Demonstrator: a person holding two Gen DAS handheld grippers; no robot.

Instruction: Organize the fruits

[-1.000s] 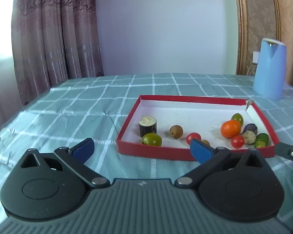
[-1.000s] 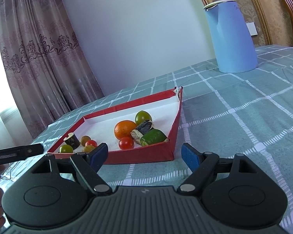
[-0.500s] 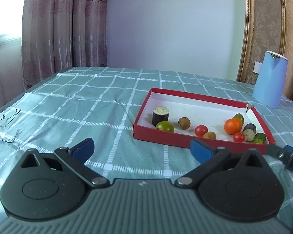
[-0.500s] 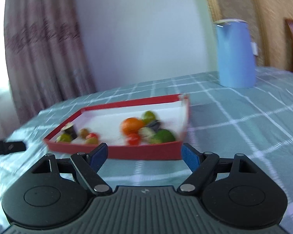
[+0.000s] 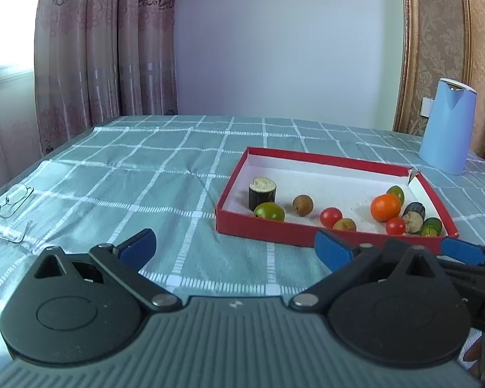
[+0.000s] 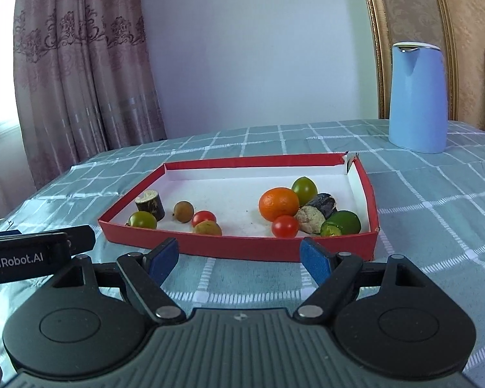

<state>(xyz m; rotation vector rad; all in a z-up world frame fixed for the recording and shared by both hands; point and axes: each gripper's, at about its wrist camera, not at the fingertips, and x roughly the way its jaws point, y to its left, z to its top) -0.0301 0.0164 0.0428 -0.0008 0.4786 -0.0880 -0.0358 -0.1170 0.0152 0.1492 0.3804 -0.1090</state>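
Note:
A red tray (image 5: 323, 237) (image 6: 242, 248) with a white floor lies on the checked cloth. It holds an orange (image 5: 385, 207) (image 6: 278, 204), cherry tomatoes (image 5: 330, 217) (image 6: 285, 226), green fruits (image 5: 269, 211) (image 6: 142, 220), a brown longan (image 5: 302, 205) (image 6: 183, 211), eggplant pieces (image 5: 262, 188) (image 6: 150, 205) and a cucumber piece (image 6: 340, 223). My left gripper (image 5: 234, 250) is open and empty, short of the tray's near left corner. My right gripper (image 6: 241, 260) is open and empty, just in front of the tray's near wall.
A blue kettle (image 5: 447, 127) (image 6: 417, 97) stands at the back right of the table. Eyeglasses (image 5: 6, 213) lie near the left edge. Curtains hang behind at left. The right gripper's tip (image 5: 462, 253) shows in the left wrist view.
Both grippers have pulled back and risen, so the tray looks smaller and farther. The right wrist view has swung to face the tray squarely. Both grippers stay open.

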